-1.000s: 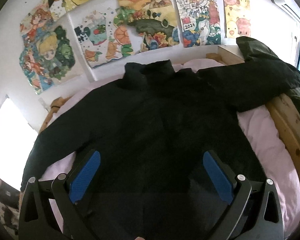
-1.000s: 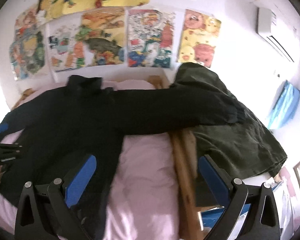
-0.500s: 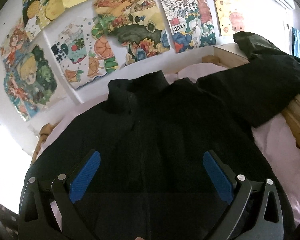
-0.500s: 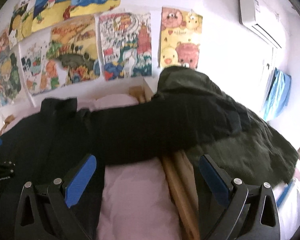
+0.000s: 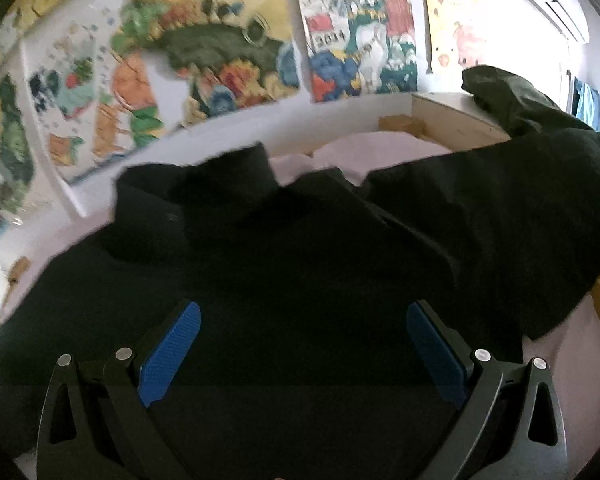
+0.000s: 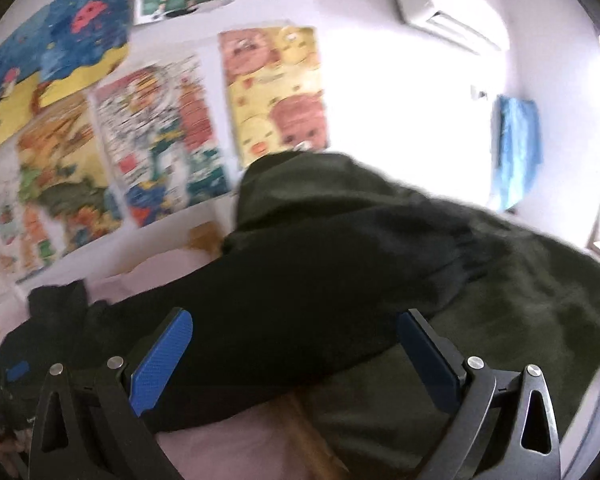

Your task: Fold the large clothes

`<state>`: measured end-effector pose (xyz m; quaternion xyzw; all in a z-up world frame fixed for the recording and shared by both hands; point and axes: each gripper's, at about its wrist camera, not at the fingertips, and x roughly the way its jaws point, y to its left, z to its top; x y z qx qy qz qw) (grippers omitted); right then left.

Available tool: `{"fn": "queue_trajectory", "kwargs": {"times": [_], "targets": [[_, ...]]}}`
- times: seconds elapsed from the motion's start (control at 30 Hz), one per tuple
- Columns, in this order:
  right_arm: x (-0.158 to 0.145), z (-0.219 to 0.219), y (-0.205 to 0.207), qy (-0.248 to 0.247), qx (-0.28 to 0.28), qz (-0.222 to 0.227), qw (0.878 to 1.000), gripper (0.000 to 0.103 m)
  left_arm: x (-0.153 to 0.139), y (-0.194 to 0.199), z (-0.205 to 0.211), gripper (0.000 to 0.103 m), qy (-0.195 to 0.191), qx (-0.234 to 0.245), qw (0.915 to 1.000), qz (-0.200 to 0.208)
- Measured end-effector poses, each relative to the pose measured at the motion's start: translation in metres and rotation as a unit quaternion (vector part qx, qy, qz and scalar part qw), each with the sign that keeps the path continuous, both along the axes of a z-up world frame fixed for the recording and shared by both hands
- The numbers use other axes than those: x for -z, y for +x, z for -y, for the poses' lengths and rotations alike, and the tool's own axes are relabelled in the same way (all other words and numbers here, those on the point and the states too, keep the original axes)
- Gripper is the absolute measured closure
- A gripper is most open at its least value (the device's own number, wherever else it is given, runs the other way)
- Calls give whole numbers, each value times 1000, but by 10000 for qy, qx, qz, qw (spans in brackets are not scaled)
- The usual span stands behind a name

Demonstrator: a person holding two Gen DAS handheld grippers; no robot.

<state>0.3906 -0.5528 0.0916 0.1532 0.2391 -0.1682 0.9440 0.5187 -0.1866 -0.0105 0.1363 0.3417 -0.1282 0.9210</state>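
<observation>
A large black jacket (image 5: 284,264) lies spread flat on a pink-sheeted bed (image 5: 380,152), collar toward the wall. Its right sleeve (image 6: 300,300) stretches out over the bed's wooden side rail (image 6: 308,436) onto a dark green garment (image 6: 520,320). My left gripper (image 5: 302,312) is open and empty, low over the jacket's chest. My right gripper (image 6: 294,320) is open and empty, close above the outstretched sleeve. The left gripper's blue pad (image 6: 18,370) shows at the far left of the right wrist view.
Colourful posters (image 5: 220,52) cover the wall behind the bed. A wooden headboard box (image 5: 452,120) stands at the bed's far right corner. An air conditioner (image 6: 440,4) and a blue towel (image 6: 516,148) are on the right wall.
Both grippers have moved forward and lower toward the jacket. The left one now hangs over the chest, the right one over the outstretched sleeve. Both stay open.
</observation>
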Motion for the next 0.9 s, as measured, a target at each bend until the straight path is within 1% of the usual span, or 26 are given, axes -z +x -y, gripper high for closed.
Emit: {"fn": "queue_trajectory", "kwargs": {"times": [0.07,0.13,0.2,0.23,0.33,0.43,0.5,0.57,0.6,0.63,0.7,0.73,0.77,0.8,0.83,0.87,0.9], "targets": [[-2,17,-4,8,256,-27,9997,0,12,14,11,2,-104,-1,9999,-79],[1,35,-11,229,446,-66,9987,0,24,25,23,2,-229,67,9996,-159],[8,53,-22,349,800,-129,9961,0,34,33,33,2,-274,181,9993,-203],[11,57,-23,332,840,-143,9958,0,40,38,38,2,-264,231,9991,-239],[22,71,-31,367,919,-106,9950,0,61,50,48,2,-245,151,9987,-415],[34,84,-28,719,868,-178,9935,0,79,62,48,1,-366,39,9976,-582],[42,94,-27,1092,867,-145,9901,0,88,66,47,1,-426,-6,9971,-632],[49,104,-23,1389,914,-197,9859,2,95,68,48,1,-409,-24,9972,-625],[53,107,-19,1518,874,-258,9842,4,99,68,50,1,-341,-35,9975,-621],[54,108,-15,1533,876,-315,9838,7,103,68,51,1,-271,-47,9978,-611],[55,108,-6,1485,892,-401,9841,9,109,69,53,1,-188,-66,9979,-616],[55,109,-4,1513,902,-408,9835,12,111,70,52,1,-179,-77,9977,-645],[55,110,0,1591,953,-387,9819,18,111,70,50,1,-196,-80,9976,-666],[56,112,3,1663,987,-357,9805,22,109,70,49,1,-211,-84,9974,-683],[56,114,4,1701,1019,-334,9796,29,105,70,46,1,-230,-94,9971,-724],[56,115,4,1723,1073,-300,9787,41,100,70,42,1,-259,-130,9965,-780],[57,116,4,1799,1085,-237,9774,48,95,69,39,1,-291,-162,9959,-845]]}}
